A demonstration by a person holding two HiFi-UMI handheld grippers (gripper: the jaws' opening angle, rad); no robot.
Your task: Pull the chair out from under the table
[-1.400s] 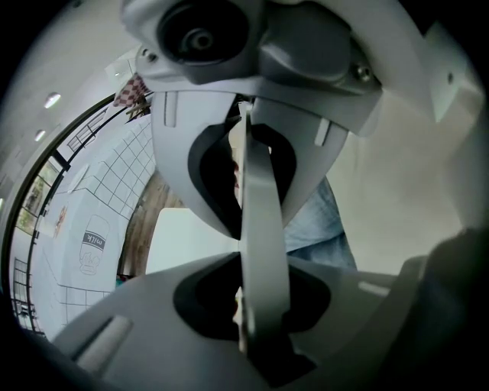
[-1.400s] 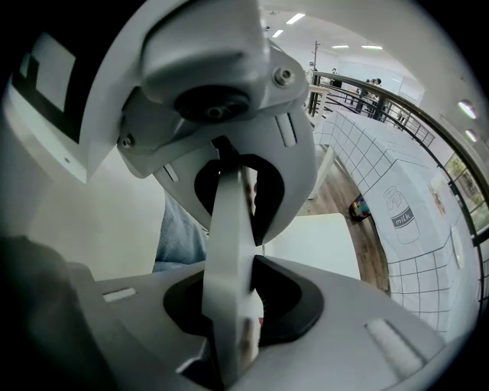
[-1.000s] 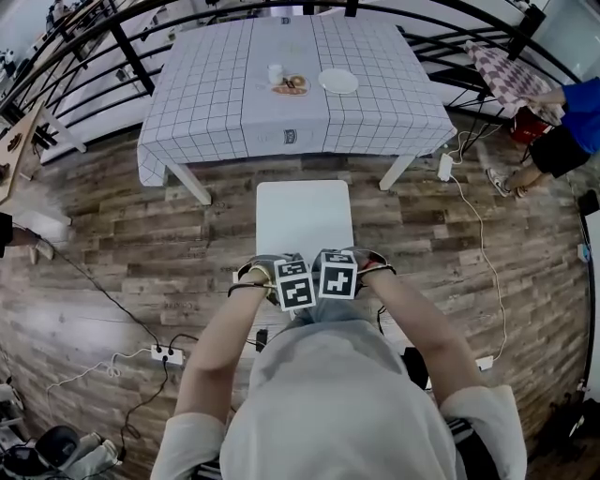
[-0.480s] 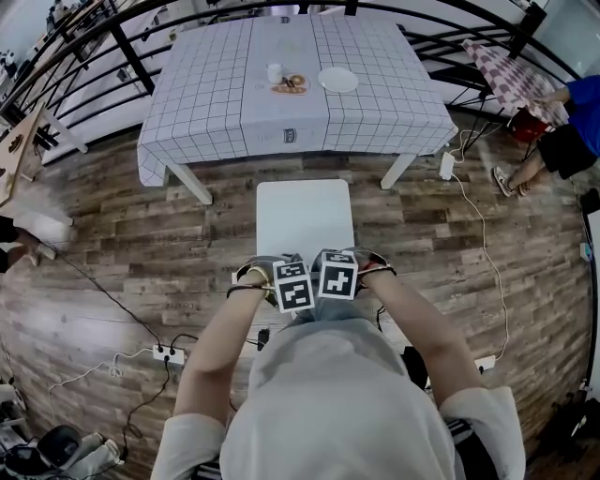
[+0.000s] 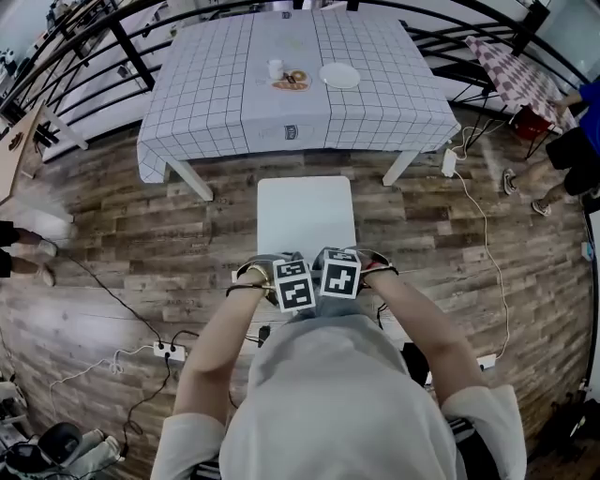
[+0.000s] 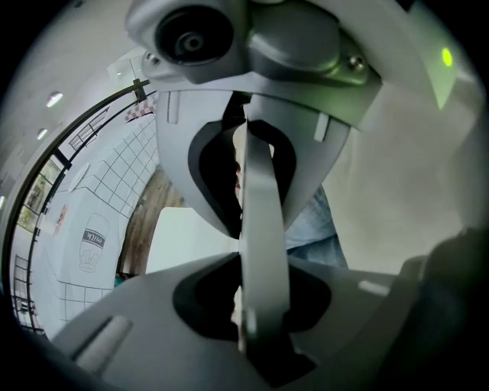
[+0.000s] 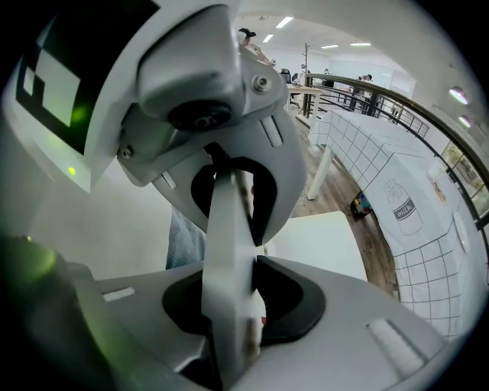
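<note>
Left tool (image 6: 258,229) grips chair (image 5: 306,211) — tablecloth (image 7: 403,208): "milk"

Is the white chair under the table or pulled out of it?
Pulled out. In the head view the whole seat of the chair lies clear of the table, wood floor showing between them.

Looks like a mock dining corner inside a big open office/lab hall. Homey bits: table (image 5: 187,183) w/ grid cloth (image 5: 375,103), plate (image 5: 339,76) & cup (image 5: 275,69) on top, wood-plank floor (image 5: 103,253). Un-homey bits: black metal railing (image 5: 134,58) round the area, power strip (image 5: 169,353) & loose cable (image 5: 485,234) on the floor, 2nd table w/ checked cloth (image 5: 511,70) at right, another person (image 5: 572,150) near it. Right gripper view: long ceiling strip lights (image 7: 284,22), wide hall behind.
</note>
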